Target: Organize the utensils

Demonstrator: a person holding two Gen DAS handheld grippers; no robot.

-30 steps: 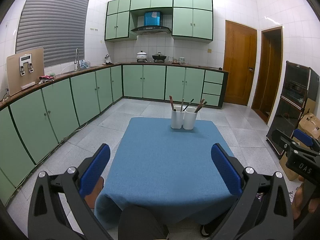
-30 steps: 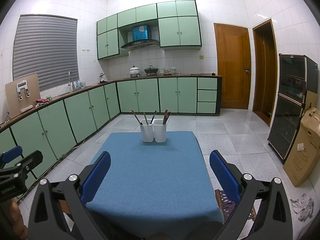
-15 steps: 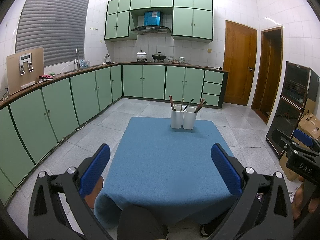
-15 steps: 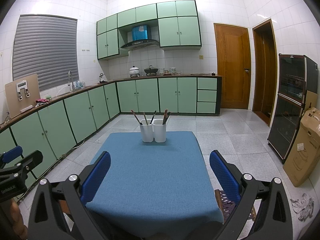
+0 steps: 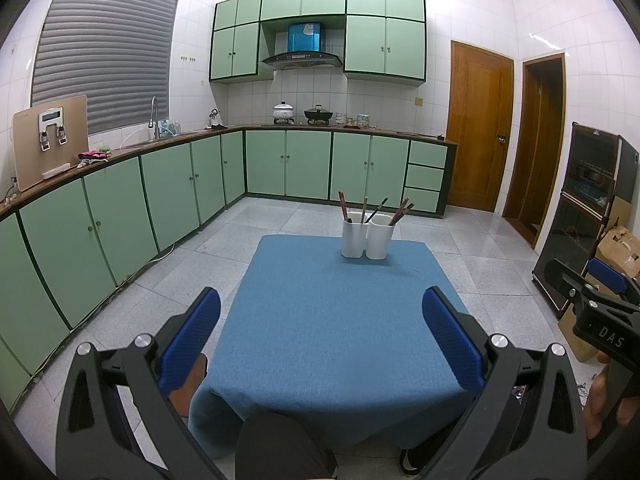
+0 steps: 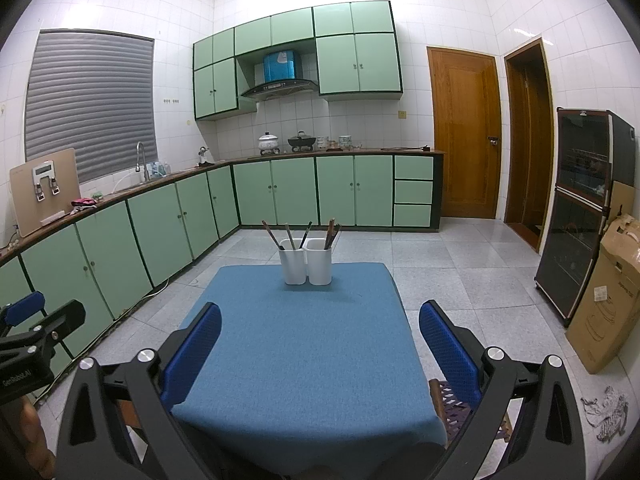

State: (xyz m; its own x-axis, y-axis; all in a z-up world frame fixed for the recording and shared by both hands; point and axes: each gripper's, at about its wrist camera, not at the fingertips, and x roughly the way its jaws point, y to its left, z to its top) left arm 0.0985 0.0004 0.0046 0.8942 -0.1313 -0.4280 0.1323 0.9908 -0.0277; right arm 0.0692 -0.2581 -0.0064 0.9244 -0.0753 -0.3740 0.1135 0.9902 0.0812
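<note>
Two white utensil holders stand side by side at the far edge of a table with a blue cloth. The left holder has three sticks or chopsticks in it. The right holder has a small bunch of dark ones. My left gripper is open and empty above the near edge of the table. My right gripper is open and empty too, held at about the same height, far from the holders.
Green cabinets run along the left and back walls under a counter with a sink and pots. A dark glass cabinet and a cardboard box stand at the right. A stool is under the table's right edge.
</note>
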